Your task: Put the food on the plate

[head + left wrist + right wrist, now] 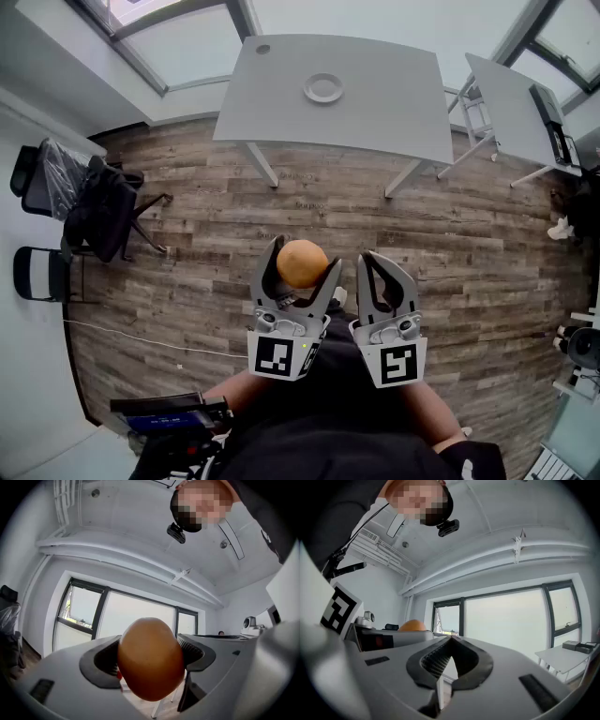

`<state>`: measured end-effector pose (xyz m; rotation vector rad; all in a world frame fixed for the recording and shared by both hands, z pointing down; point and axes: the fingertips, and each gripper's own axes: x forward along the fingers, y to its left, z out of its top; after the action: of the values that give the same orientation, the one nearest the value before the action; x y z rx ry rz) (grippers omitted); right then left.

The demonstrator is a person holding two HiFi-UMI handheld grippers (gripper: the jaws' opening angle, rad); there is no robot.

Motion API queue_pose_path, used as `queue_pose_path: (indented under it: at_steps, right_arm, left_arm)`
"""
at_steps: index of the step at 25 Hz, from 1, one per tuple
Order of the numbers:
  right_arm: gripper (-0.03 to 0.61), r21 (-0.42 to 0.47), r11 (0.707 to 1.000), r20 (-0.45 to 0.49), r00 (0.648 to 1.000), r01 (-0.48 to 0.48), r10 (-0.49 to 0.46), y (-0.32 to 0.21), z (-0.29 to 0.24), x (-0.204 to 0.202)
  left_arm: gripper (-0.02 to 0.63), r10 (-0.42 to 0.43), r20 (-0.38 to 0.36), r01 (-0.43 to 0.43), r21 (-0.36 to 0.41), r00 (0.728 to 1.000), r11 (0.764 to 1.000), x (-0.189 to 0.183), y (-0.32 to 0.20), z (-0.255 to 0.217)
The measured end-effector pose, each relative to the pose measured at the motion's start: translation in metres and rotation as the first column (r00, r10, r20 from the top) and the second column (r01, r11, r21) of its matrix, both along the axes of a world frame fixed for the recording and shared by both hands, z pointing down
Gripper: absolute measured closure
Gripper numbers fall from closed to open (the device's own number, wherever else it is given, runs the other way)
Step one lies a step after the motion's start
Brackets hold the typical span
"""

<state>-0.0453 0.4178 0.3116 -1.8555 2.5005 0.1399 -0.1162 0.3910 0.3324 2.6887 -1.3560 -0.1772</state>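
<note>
A round orange-brown piece of food (301, 263) sits between the jaws of my left gripper (303, 253), which is shut on it and held in front of the person's body above the wooden floor. In the left gripper view the food (150, 658) fills the gap between both pads. My right gripper (373, 259) is just to the right of it, shut with nothing in it; in the right gripper view its pads (440, 660) meet. The food (411, 626) shows there at the left. A white plate (323, 88) lies on the grey table (384, 112) far ahead.
A second grey table (511, 103) stands at the back right with equipment on it. Black chairs (94, 206) are at the left by the wall. A dark device (164, 417) is at the person's lower left. A thin cable (131, 337) crosses the floor.
</note>
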Motion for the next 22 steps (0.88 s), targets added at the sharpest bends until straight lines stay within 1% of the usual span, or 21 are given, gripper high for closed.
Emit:
queue_pose_path:
  at_steps: [4,13,16,19,22]
  right_arm:
    - [0.581,-0.020,1.000,-0.009,1.000,-0.002,0.001,0.001,0.002,0.002]
    - [0.581,-0.028,0.999,0.053,0.998,-0.041,0.042,0.006,0.009,0.020]
    - [0.581,-0.013,0.999,0.070,0.997,-0.042,0.042,0.009,0.007,0.024]
    - [0.581,0.024,0.999,0.057,0.997,-0.047,0.045,0.011,0.002,0.026]
    - [0.581,0.014,0.999,0.053,0.998,-0.041,0.041,0.009,0.005,0.027]
  left_arm:
    - [0.239,0.003,-0.001,-0.003,-0.002,1.000,1.000,0.002,-0.001,0.000]
    - [0.239,0.013,0.006,-0.013,-0.021,1.000,1.000,0.011,0.002,0.009]
    - [0.239,0.012,0.009,-0.012,-0.028,1.000,1.000,0.011,0.002,0.010]
    - [0.239,0.008,0.025,-0.007,-0.027,1.000,1.000,0.010,0.000,0.012]
    - [0.239,-0.003,0.034,0.004,-0.030,0.999,1.000,0.009,-0.002,0.015]
